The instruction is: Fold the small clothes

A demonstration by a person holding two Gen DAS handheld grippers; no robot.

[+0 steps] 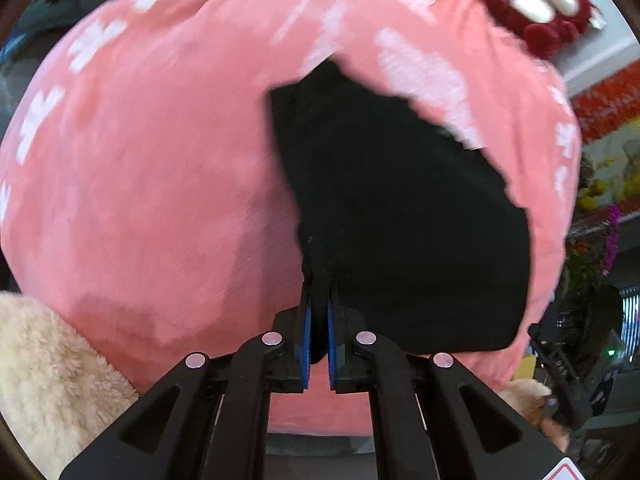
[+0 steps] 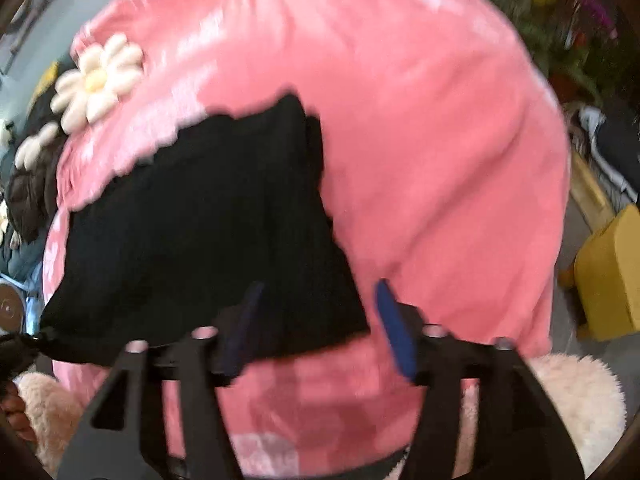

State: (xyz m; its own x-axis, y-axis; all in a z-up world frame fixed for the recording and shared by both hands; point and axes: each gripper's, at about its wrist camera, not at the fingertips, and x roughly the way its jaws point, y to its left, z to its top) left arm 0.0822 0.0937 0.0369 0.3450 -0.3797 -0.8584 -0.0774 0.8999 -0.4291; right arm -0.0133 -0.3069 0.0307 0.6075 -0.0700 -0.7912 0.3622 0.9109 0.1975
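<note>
A small black garment (image 1: 400, 220) lies spread on a pink blanket with white marks (image 1: 160, 160). My left gripper (image 1: 319, 292) is shut on the garment's near edge, with black cloth bunched between its blue pads. In the right wrist view the same black garment (image 2: 200, 220) lies on the pink blanket (image 2: 440, 160). My right gripper (image 2: 319, 285) stands open over the garment's near right corner, with its blue pads apart and not pressing the cloth. The view is blurred.
Cream fleece (image 1: 48, 380) lies at the near left, and more pale fleece (image 2: 580, 392) at the near right. A red and white plush toy (image 1: 540, 4) sits at the blanket's far edge. Daisy-shaped cushions (image 2: 96, 80) lie far left. A yellow stool (image 2: 612, 276) and flowers (image 2: 560, 8) stand to the right.
</note>
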